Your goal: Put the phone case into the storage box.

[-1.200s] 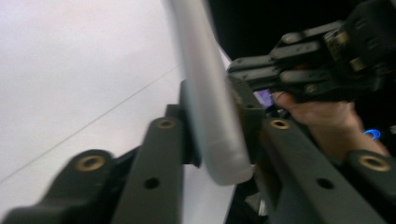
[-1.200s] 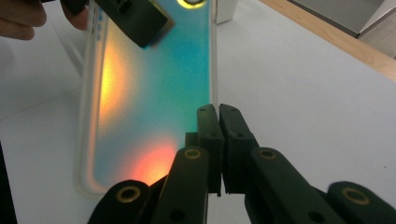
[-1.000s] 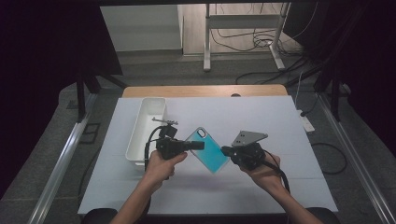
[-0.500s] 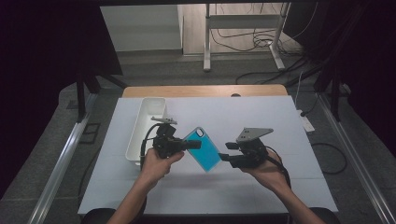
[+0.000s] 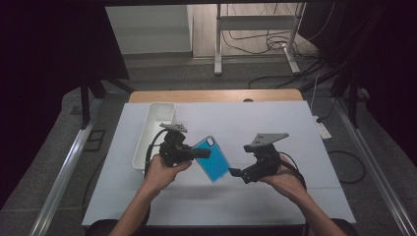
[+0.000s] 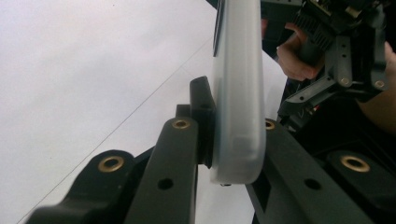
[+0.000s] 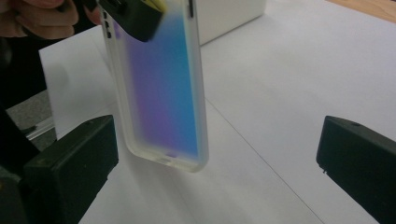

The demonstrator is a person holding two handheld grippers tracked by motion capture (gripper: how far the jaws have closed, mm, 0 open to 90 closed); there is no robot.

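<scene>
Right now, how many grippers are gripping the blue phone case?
1: the left gripper clamps the blue translucent phone case by its upper end; the right gripper, just opened, stands beside its lower end.

The phone case [image 6: 237, 93] is cut off by the top edge in the left gripper view, its lower end hidden between the jaws. In the right gripper view its top is covered by the left tongs [image 7: 133, 16], themselves cropped and blurred.

A white tabletop [image 5: 295, 128] is backed at its far edge by a wooden strip [image 5: 216, 95]. Grey floor [image 5: 206, 73] is seen beyond, with a metal stand [image 5: 255, 29], trailing cables [image 5: 275, 46], and dark surroundings at both sides
</scene>
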